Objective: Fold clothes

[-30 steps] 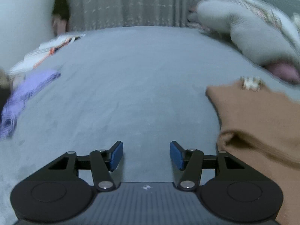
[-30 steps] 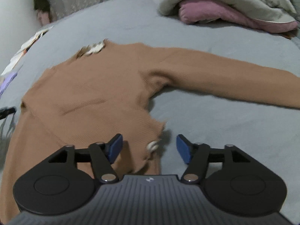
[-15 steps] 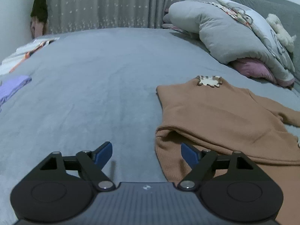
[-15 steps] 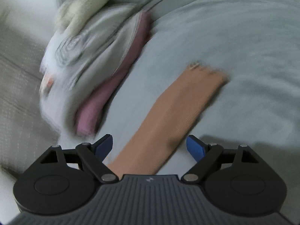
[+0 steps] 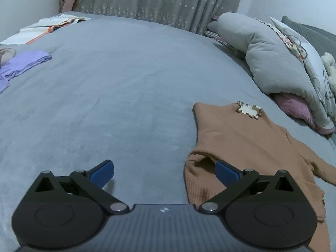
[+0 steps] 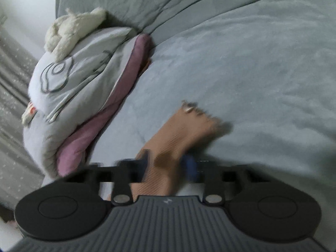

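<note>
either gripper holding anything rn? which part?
Right gripper is shut on the brown sweater's sleeve, a little back from the cuff. Left gripper is open, holding nothing.

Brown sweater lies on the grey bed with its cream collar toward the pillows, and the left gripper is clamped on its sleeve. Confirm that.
Wrong gripper. The right wrist view shows the right gripper closed on the brown sweater sleeve; the left gripper is open. The rest holds.
</note>
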Action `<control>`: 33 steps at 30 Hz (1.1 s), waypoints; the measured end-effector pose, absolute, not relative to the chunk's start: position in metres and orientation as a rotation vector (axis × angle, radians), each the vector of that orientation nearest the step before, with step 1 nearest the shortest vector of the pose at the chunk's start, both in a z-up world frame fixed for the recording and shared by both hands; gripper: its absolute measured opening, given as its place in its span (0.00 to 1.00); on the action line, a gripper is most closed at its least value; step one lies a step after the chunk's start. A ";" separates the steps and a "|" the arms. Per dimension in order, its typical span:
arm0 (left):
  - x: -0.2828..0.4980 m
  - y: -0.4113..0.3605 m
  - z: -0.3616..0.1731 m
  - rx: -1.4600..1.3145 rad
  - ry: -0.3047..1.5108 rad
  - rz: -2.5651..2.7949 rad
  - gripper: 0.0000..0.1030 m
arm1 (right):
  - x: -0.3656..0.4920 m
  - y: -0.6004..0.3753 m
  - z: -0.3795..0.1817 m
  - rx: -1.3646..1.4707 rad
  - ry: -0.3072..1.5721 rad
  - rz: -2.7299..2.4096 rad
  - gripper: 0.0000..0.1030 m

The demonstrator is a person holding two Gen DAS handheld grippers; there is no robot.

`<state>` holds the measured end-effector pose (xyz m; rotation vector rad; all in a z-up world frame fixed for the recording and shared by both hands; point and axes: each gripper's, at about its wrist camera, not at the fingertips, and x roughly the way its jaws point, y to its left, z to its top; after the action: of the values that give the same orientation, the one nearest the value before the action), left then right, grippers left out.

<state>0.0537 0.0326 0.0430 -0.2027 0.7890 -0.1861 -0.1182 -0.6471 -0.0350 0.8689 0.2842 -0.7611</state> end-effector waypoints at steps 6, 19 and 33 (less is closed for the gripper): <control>0.054 0.036 0.045 -0.235 0.796 -0.188 0.99 | -0.083 -0.533 0.057 0.324 0.107 -0.461 0.05; 0.056 0.061 0.048 -0.452 0.843 -0.181 0.99 | -0.058 -0.206 0.000 -0.369 0.307 0.397 0.06; 0.043 0.048 0.053 -0.633 0.946 -0.424 0.99 | -0.044 -0.203 -0.005 -0.151 0.367 0.357 0.06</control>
<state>0.0435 0.0480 0.0529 -0.6328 0.9458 -0.4238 -0.0441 -0.2027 -0.0054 -0.1511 0.3667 0.3570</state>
